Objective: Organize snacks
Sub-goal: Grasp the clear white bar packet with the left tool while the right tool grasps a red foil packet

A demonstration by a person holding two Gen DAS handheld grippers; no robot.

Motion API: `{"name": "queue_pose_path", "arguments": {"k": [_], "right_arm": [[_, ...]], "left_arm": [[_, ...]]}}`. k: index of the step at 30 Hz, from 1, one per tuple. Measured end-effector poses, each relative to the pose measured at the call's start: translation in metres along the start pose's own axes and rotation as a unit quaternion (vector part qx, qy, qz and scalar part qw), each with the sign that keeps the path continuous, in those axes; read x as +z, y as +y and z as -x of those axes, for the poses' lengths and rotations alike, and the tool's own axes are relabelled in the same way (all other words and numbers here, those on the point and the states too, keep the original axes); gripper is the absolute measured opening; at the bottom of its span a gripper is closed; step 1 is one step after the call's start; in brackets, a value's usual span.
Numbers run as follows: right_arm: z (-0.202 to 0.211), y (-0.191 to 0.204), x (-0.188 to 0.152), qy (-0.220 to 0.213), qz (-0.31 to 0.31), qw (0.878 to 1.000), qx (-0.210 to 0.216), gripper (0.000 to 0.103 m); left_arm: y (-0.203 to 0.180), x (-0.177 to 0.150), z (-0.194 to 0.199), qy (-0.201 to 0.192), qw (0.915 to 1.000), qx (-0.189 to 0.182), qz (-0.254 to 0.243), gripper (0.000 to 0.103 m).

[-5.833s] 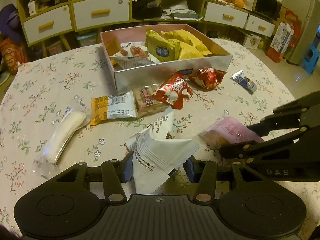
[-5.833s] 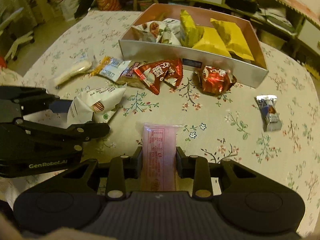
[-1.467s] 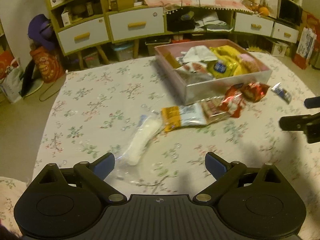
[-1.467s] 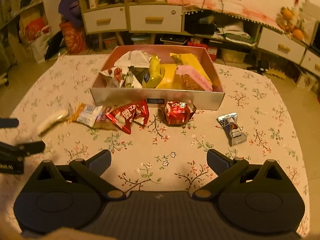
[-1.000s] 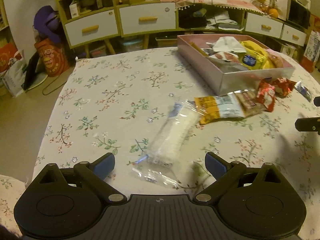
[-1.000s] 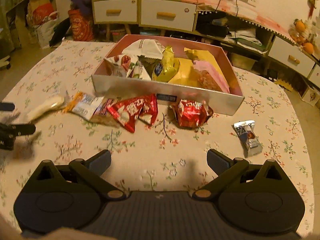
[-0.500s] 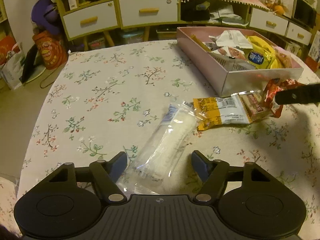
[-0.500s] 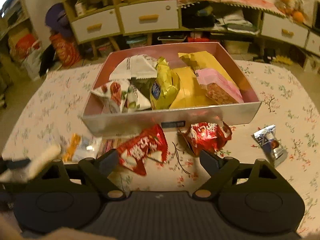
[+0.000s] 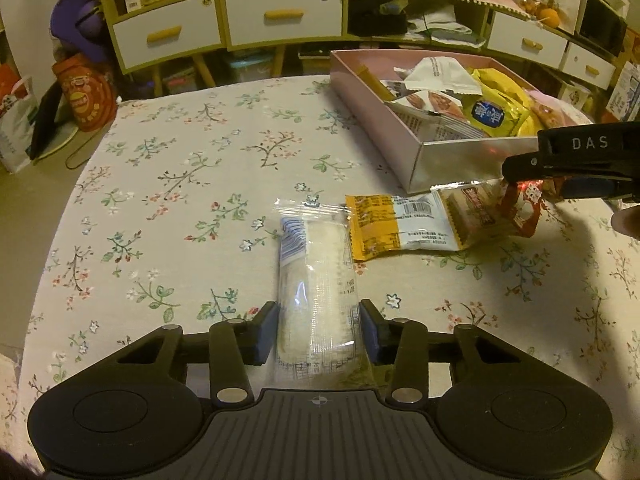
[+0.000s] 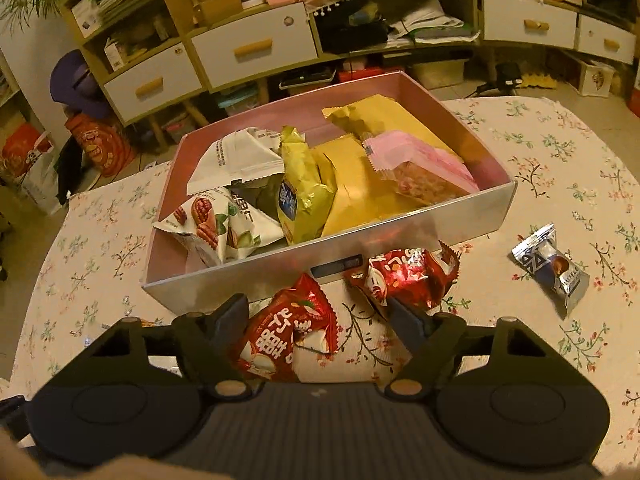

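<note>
Left gripper [image 9: 319,334]: jaws closing around clear-wrapped white roll snack [image 9: 316,280] lying on floral tablecloth [image 9: 168,184]; pads beside wrapper, contact uncertain. Right gripper [image 10: 320,316]: jaws closing, red foil snack packet [image 10: 286,334] between them, right pad clear. Packet lies before pink-lined cardboard box [image 10: 400,240].

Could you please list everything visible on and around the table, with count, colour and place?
Box: one, pink inside, silver-walled, on the table, full of snacks.
Clear-wrapped white snack: one, between the left tongs' fingers.
Red packets: two, in front of the box.
Orange-and-white packet: one, beside the white snack.
Silver-blue packet: one, right of the box.
Tablecloth: one, floral cream.
Drawer units: white, yellow-handled, behind the table.
Left tongs: closing around the white snack.
Right tongs: closing over a red packet.
</note>
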State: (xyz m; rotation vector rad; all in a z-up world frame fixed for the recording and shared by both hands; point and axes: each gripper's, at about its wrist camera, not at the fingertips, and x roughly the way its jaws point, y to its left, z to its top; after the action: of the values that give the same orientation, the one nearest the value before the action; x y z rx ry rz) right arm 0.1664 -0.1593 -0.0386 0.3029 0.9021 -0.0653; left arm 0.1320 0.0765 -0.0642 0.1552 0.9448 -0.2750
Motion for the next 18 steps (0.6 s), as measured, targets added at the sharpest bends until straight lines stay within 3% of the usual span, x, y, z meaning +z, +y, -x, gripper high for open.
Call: {"name": "queue_pose_path", "arguments": {"k": [4,8,18], "right_arm": [[-0.003,0.001,0.001,0.023,0.014,1.000,0.013,0.068],[-0.006,0.000,-0.002,0.057,0.053,0.997,-0.011,0.045],[0.009,-0.027,-0.005,0.083,0.093,0.992,-0.014,0.016]], "left_arm": [[-0.001,0.000,0.001,0.004,1.0000,-0.003,0.004,0.038],[-0.006,-0.001,0.004,0.013,0.9996,-0.025,-0.004,0.036],[-0.030,-0.009,0.012,0.031,0.9969,-0.059,-0.042,0.034]]}}
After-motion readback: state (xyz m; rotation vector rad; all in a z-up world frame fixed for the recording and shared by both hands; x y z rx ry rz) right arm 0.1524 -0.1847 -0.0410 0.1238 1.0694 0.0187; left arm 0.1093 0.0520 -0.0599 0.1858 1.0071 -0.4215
